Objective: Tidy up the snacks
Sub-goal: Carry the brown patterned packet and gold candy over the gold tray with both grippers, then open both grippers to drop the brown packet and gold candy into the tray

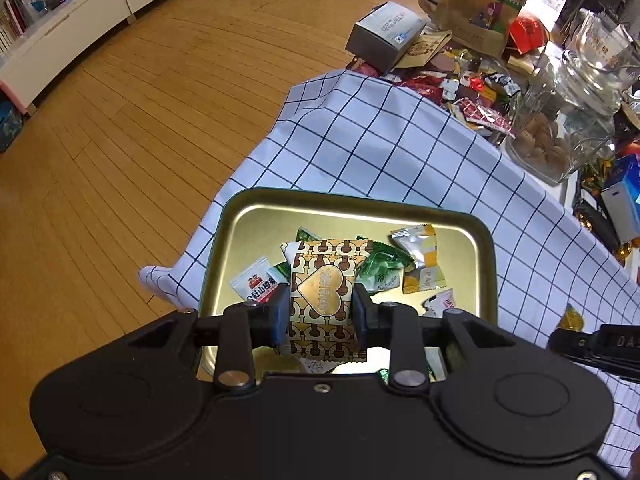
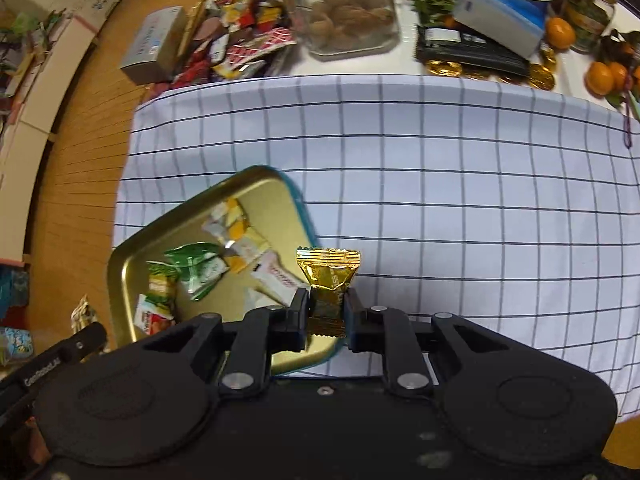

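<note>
Right wrist: gold-wrapped candy [image 2: 329, 280] in right claw [image 2: 327, 312], seemingly above tin tray [image 2: 256, 178].

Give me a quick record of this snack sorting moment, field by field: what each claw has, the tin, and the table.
left claw: shut on a brown patterned snack packet with a gold heart, above the tin
right claw: shut on a gold wrapped candy, over the tin's edge
tin: gold tray on the cloth, several wrapped snacks inside
green wrapped candy: lying in the tin
cloth: white with dark grid lines
far side: glass jar, pile of loose snacks, oranges
</note>
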Tool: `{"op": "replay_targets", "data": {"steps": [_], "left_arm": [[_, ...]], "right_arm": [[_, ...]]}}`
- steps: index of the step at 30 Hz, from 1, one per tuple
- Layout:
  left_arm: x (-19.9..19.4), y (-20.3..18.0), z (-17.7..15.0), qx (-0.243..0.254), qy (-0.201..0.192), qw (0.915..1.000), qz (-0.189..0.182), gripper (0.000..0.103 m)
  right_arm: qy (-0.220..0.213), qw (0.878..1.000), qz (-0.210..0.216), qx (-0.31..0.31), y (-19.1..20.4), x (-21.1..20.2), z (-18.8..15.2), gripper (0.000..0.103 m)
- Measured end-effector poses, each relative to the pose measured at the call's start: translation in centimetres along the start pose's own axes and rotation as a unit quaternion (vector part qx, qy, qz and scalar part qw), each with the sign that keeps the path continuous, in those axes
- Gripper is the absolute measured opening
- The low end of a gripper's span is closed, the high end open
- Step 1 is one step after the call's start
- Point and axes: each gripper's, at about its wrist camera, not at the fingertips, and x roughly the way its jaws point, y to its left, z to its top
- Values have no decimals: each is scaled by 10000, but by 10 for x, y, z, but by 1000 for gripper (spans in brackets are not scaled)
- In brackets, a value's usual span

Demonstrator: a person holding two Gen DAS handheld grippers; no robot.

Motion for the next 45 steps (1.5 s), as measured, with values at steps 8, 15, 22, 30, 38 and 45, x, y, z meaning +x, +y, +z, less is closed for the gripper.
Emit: {"op": "replay_targets", "data": {"steps": [8, 15, 22, 30, 38, 45], "left_arm": [[-1, -6, 2, 25, -35, 9995, -304, 40], [0, -8, 3, 13, 32, 9989, -467, 41], [3, -8, 0, 61, 43, 9998, -177, 41], [9, 7, 0, -158, 100, 9998, -15, 41], [10, 16, 1, -313, 66, 9995, 1, 41], [7, 11, -5, -173, -110, 9997, 155, 41]], "right_arm": [[33, 9995, 284, -163, 19, 2, -1, 20], [-72, 9983, 482, -310, 34, 0, -1, 20], [-225, 9971, 538, -483, 51, 1, 0, 20], [-513, 9930, 405, -984, 77, 4, -6, 22], [-801, 9831, 438, -1588, 94, -3, -19, 28], [-829, 9813, 56, -1736, 81, -2, -29, 28]]}}
